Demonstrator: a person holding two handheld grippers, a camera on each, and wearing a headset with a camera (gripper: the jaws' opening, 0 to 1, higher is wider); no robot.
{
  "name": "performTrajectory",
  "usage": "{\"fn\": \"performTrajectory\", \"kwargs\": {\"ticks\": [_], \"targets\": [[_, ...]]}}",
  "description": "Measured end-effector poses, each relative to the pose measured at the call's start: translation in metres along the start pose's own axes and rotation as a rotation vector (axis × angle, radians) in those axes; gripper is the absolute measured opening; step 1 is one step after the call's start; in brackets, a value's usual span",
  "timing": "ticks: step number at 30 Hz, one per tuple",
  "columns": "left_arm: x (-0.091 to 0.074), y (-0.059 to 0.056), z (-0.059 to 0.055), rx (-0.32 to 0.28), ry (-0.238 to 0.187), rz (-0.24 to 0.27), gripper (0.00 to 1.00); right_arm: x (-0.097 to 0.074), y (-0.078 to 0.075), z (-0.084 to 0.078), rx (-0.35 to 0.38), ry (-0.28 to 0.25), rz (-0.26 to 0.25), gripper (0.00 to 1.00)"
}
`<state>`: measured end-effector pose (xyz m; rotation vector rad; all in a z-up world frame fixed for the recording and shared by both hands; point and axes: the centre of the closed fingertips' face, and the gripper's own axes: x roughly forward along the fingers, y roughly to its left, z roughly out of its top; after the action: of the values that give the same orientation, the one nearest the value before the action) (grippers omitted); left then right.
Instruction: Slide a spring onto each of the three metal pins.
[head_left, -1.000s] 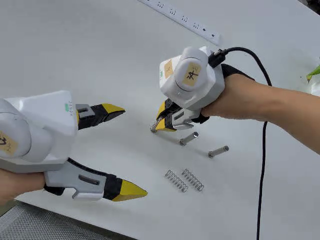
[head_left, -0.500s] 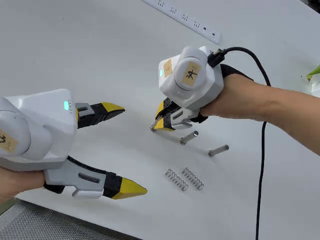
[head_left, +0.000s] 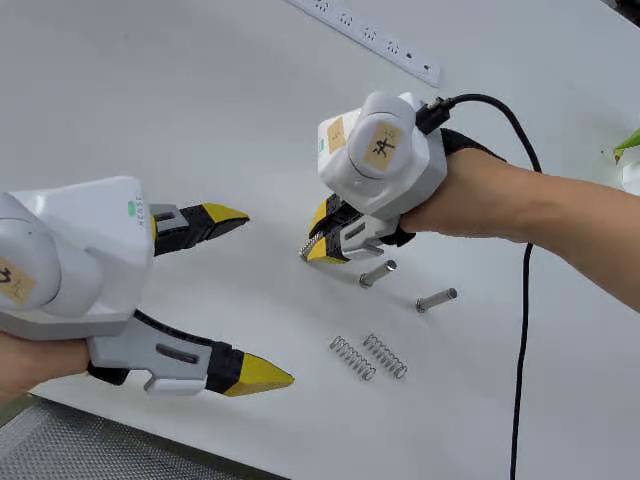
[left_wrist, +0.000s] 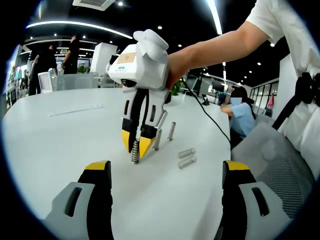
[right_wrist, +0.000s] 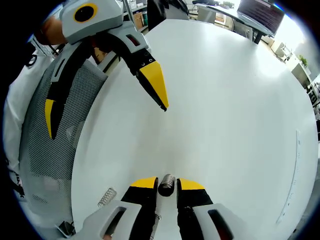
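Right hand-held gripper (head_left: 318, 248) points steeply down and to the left at the white surface (head_left: 150, 90). The person's right hand (head_left: 470, 195) is wrapped round its grip, and the forearm reaches in from the right edge of the head view. Its jaws stand narrow, clamped on a spring (left_wrist: 135, 154) that hangs upright below the yellow tips. The spring's lower end is at the surface, though whether it touches cannot be told. In the right gripper view the coil shows end-on between the two tips. Whether a pin sits inside it cannot be told.

Left hand-held gripper (head_left: 245, 295) is held low at the near left, roughly level and aimed toward the right one. Its jaws are spread wide with nothing between them, well apart from the spring.

Two metal pins (head_left: 377, 273) are on the surface to the right of the right hand-held gripper's tips, one just beside them and the other farther right. Two loose springs (head_left: 352, 359) lie side by side nearer the person, apart from both grippers. A black cable (head_left: 522, 300) runs from the top of the right hand-held gripper down the right side.
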<state>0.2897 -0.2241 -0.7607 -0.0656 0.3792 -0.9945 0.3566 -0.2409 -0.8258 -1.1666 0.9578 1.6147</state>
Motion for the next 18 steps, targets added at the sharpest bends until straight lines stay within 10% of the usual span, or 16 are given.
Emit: {"fn": "performTrajectory", "kwargs": {"ticks": [18], "targets": [[-0.001, -0.003, -0.003, 0.016, 0.022, -0.008, 0.91, -0.017, 0.003, 0.003, 0.037, -0.067, -0.013, 0.29]]}}
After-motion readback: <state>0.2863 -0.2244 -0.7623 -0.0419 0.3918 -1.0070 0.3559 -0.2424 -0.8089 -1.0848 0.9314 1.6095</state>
